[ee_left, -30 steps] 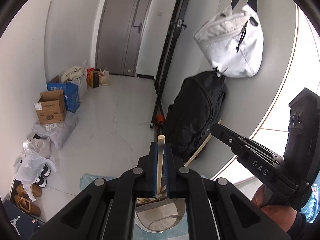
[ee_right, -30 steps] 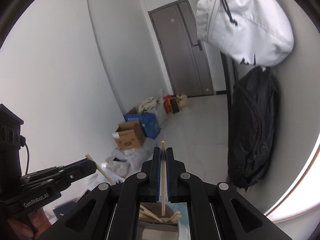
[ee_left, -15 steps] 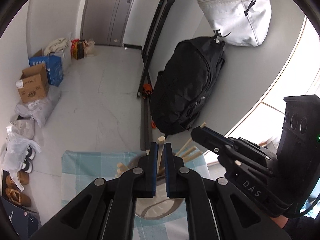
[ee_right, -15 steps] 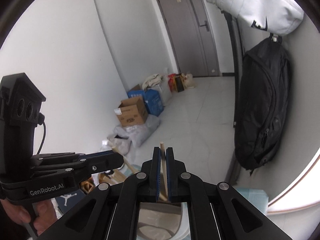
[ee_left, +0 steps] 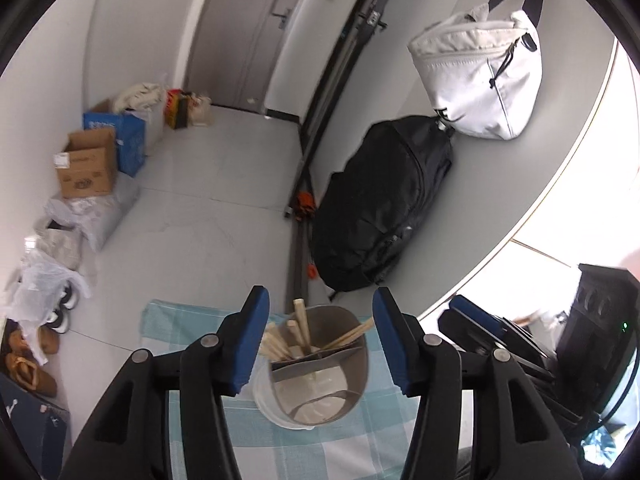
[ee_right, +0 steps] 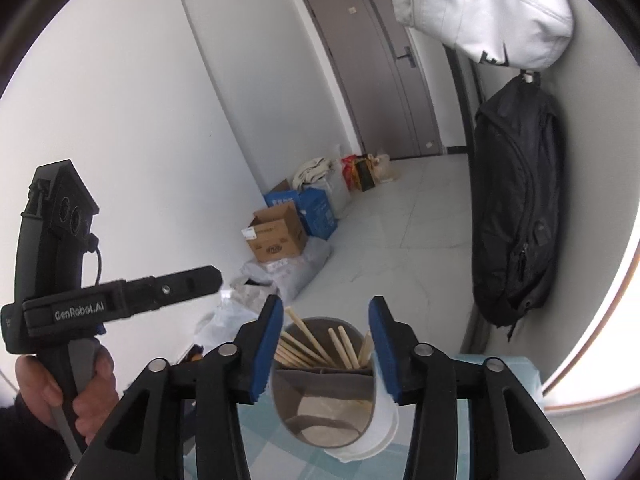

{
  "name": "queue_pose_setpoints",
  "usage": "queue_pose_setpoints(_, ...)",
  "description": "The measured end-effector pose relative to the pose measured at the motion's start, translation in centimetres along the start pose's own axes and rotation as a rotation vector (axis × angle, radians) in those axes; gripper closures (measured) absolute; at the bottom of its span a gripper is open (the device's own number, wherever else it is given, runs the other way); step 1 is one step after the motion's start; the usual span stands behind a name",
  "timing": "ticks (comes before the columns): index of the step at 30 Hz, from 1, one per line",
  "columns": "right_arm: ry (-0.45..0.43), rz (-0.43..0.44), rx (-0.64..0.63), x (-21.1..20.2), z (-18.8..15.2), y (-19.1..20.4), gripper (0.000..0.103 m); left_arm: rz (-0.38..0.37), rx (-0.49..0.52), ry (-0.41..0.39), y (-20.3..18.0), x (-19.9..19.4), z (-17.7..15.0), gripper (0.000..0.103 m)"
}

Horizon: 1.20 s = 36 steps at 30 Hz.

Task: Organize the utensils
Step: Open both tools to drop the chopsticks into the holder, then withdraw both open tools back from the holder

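Now both the left hand-held gripper (ee_left: 320, 336) and right hand-held gripper (ee_right: 325, 338) hover spread wide, empty, above the holder (ee_left: 352, 390) on the checked table (ee_left: 188, 320), where light, stiff, probably wooden chopsticks (ee_right: 310, 344) stand, best pinched mid-shaft.

Each gripper is built of matte black plastic links joined by round silver screws, and blue pads are fitted inside the fingers (ee_left: 256, 332). On the left gripper (ee_right: 200, 280), white "GenRobot.AI" lettering is printed, a thin black cable is looped beside its peaked camera housing, and a grey trigger is seen. The left hand (ee_right: 68, 392) is bare-skinned; a dark sleeve is possibly worn.
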State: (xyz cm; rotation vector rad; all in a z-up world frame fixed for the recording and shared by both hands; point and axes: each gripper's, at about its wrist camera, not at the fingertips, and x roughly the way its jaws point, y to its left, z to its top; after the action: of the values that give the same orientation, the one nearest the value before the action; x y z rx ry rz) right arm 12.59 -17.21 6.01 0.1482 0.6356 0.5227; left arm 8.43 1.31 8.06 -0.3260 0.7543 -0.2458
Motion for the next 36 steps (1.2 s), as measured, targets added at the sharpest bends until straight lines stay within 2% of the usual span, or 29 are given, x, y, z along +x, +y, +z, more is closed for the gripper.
queue_pose_setpoints(2, -0.016, -0.002, 0.01, -1.0, -0.4, 0.0, 0.047, 0.033, 0.002, -0.026, -0.3, -0.7, -0.4, 0.052)
queue_pose_setpoints(5, -0.041, 0.0, 0.019, -2.3, -0.9, 0.1, 0.039, 0.07, 0.005, -0.061, -0.7, -1.7, -1.1, 0.032)
queue_pose_setpoints(7, -0.062, 0.007, 0.018, -3.3, -1.4, 0.4, 0.035, 0.098, 0.019, -0.104, -1.3, -2.6, -1.9, 0.03)
queue_pose_setpoints(11, -0.094, 0.011, 0.002, -4.9, -2.5, 1.2, 0.025, 0.126, 0.04, -0.127, -1.8, -3.4, -2.8, 0.029)
queue_pose_setpoints(14, -0.111, 0.028, -0.01, -5.8, -3.4, 1.8, 0.02, 0.157, 0.059, -0.15, -2.2, -4.1, -3.7, 0.018)
queue_pose_setpoints(19, -0.144, 0.043, -0.038, -7.1, -4.9, 2.2, 0.011, 0.196, 0.099, -0.205, -2.9, -5.1, -5.2, 0.016)
queue_pose_setpoints(25, -0.172, 0.045, -0.05, -7.9, -6.8, 2.5, 0.003, 0.218, 0.111, -0.251, -3.1, -6.1, -7.3, 0.008)
queue_pose_setpoints(36, -0.2, 0.031, -0.098, -7.8, -9.9, 2.8, 0.0, 0.278, 0.097, -0.275, -1.9, -5.5, -10.9, 0.007)
